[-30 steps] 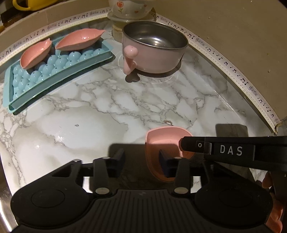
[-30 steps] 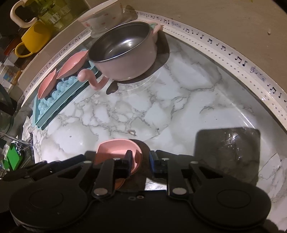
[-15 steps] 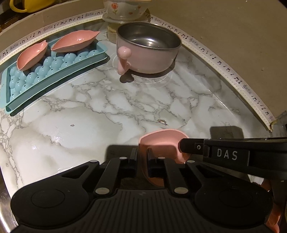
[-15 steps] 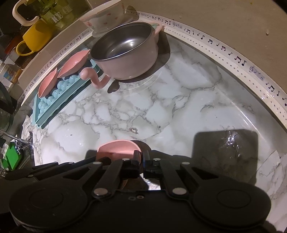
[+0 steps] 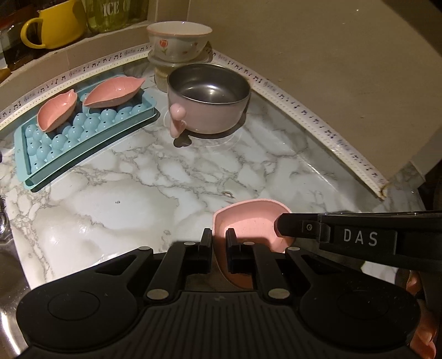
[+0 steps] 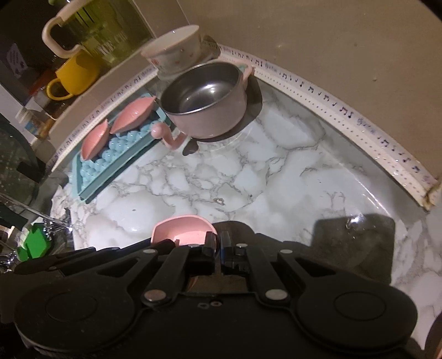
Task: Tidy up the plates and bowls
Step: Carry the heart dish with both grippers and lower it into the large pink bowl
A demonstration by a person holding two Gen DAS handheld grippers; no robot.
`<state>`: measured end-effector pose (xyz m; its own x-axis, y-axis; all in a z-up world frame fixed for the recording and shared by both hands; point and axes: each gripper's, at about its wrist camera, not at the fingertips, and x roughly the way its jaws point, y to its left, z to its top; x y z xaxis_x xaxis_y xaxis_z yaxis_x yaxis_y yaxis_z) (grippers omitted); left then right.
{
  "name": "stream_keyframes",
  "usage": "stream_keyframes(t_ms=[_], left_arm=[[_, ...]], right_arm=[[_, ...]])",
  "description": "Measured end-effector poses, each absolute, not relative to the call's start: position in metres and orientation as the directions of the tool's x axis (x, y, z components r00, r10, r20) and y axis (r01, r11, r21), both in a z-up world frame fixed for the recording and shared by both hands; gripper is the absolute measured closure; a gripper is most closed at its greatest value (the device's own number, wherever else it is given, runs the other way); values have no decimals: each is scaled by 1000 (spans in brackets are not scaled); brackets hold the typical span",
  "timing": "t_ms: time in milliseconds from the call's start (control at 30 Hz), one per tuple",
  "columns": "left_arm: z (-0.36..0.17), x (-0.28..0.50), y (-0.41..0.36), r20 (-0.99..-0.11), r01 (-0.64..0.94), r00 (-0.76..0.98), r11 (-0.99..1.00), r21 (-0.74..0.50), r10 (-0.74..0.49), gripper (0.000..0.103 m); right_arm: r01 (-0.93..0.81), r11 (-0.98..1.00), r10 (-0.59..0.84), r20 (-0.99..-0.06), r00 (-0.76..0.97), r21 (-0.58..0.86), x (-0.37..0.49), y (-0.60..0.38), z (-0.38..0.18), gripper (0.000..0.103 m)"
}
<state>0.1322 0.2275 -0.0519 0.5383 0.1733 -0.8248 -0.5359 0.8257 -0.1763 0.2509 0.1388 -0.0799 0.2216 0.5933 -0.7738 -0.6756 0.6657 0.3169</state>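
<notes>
A small pink dish [image 5: 250, 221] is held between both grippers above the marble counter. My left gripper [image 5: 219, 237] is shut on its left rim. My right gripper [image 6: 220, 240] is shut on its right rim; the dish also shows in the right wrist view [image 6: 182, 226], and the right gripper's finger [image 5: 301, 227] crosses the left wrist view. Two pink leaf-shaped dishes [image 5: 114, 92] [image 5: 56, 113] lie on a teal ice tray [image 5: 83, 132]. A pink bowl with a steel inside [image 5: 208, 96] stands beyond, with a flowered bowl [image 5: 178, 40] behind it.
A yellow mug [image 5: 52, 26] and a glass jar [image 5: 118, 12] stand on the ledge at the back. A white trim strip with music notes [image 5: 317, 121] edges the marble counter [image 5: 138, 193]. A sink edge [image 5: 5, 248] is at the left.
Both grippers closed on the pink dish, the right first, then the left. Both views have risen and tilted, so the back ledge now shows.
</notes>
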Motion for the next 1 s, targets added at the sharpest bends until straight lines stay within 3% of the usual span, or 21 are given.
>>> stream_keyframes(t_ms=[533,1000], left_arm=[[-3,81,185,-782,-454,608,869,-198,139,93],[-5,41,165,-798,-416,594,887,-200,98,93]], right_arm=[[-684,648,630,-740,235,334,196,86,-47,101],[-689,648,625,-744,236,326,152,61,-46,101]])
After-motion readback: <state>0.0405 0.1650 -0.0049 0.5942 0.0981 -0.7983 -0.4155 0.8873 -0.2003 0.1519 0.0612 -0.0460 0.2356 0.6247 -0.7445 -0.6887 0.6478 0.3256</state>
